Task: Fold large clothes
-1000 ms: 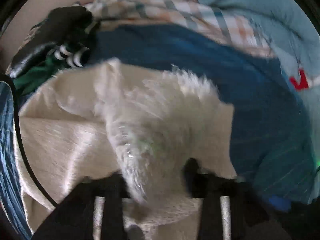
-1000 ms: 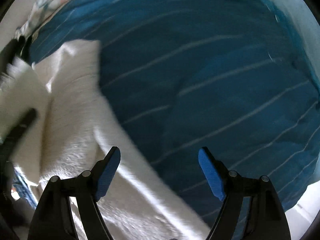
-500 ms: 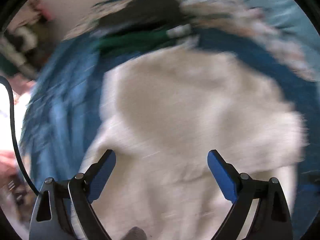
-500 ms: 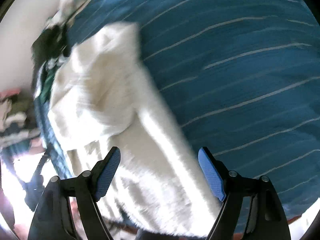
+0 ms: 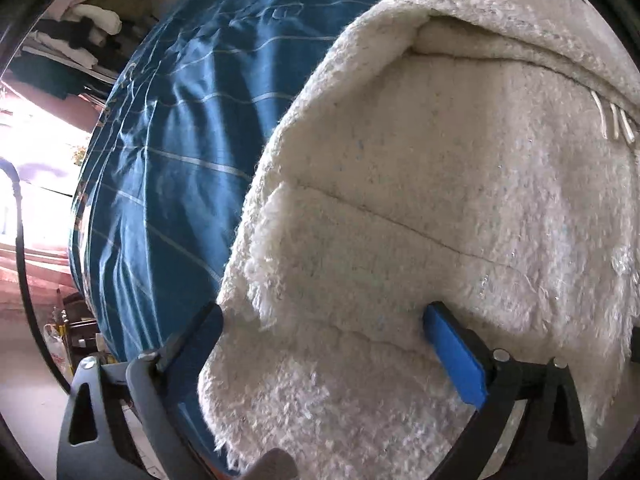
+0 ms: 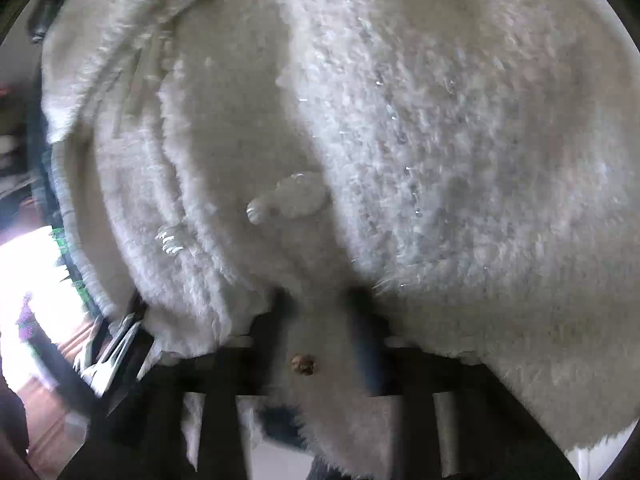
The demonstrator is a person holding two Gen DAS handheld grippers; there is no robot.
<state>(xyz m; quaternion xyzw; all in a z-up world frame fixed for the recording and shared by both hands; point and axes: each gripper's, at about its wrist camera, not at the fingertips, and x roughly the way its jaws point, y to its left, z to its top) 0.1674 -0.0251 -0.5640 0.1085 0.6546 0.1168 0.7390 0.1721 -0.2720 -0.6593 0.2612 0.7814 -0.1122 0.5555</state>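
Observation:
A fluffy white fleece garment (image 5: 440, 208) lies folded on a blue striped bedsheet (image 5: 180, 128). My left gripper (image 5: 324, 344) is open, its blue pads spread on either side of the garment's near edge, with fleece between them. In the right wrist view the same white garment (image 6: 380, 140) fills the frame. My right gripper (image 6: 320, 312) is shut on a fold of the fleece, its fingers close together and half buried in the pile. A small brass snap (image 6: 303, 363) shows on the pinched fabric.
The bed's left edge (image 5: 86, 280) drops to the floor, with a bright window and hanging clothes (image 5: 80, 28) beyond. A black cable (image 5: 20, 248) runs along the left. Floor and a bright doorway (image 6: 36, 280) show at the right view's left.
The left gripper let go of the fleece and now stands open at the garment's edge. The right gripper moved onto the garment and shut on a fold of it.

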